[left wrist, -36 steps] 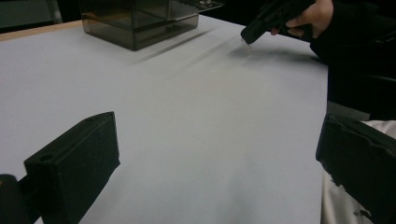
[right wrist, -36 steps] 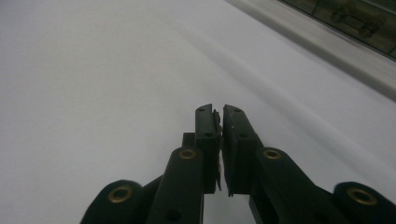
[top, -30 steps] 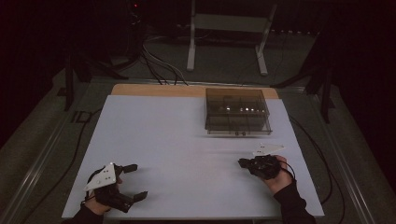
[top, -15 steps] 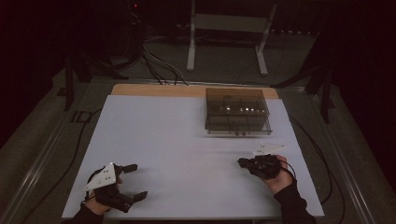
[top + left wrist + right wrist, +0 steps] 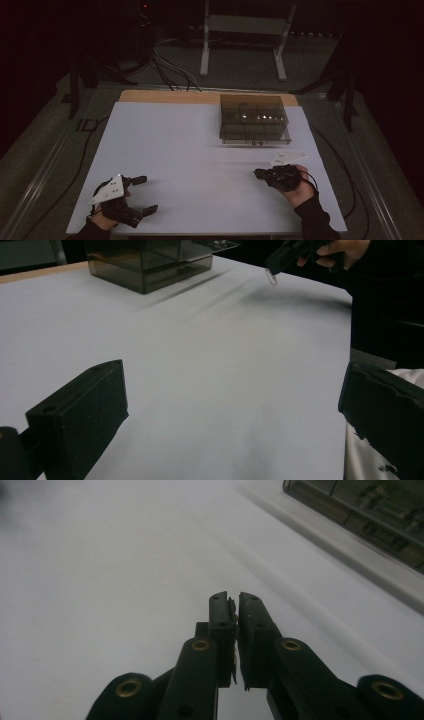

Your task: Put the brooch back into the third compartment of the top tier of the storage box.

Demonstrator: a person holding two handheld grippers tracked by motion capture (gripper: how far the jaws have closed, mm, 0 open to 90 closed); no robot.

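Note:
My left gripper [image 5: 148, 194] rests at the near left corner of the white table top [image 5: 190, 145], jaws wide open with nothing between them; in the left gripper view [image 5: 232, 405] only bare white surface lies between them. My right gripper [image 5: 257, 173] hovers at the near right, pointing left. Its jaws [image 5: 235, 600] are pressed together on a thin sliver. The left gripper view shows that gripper [image 5: 285, 255] with a small clear piece [image 5: 270, 277] hanging at its tip. A smoky clear compartment box [image 5: 254, 118] stands at the back right.
The box [image 5: 370, 515] holds small parts in its compartments and sits just beyond the right gripper. A white metal stand [image 5: 245, 30] and cables [image 5: 170, 70] lie on the floor behind the table. The surroundings are dark.

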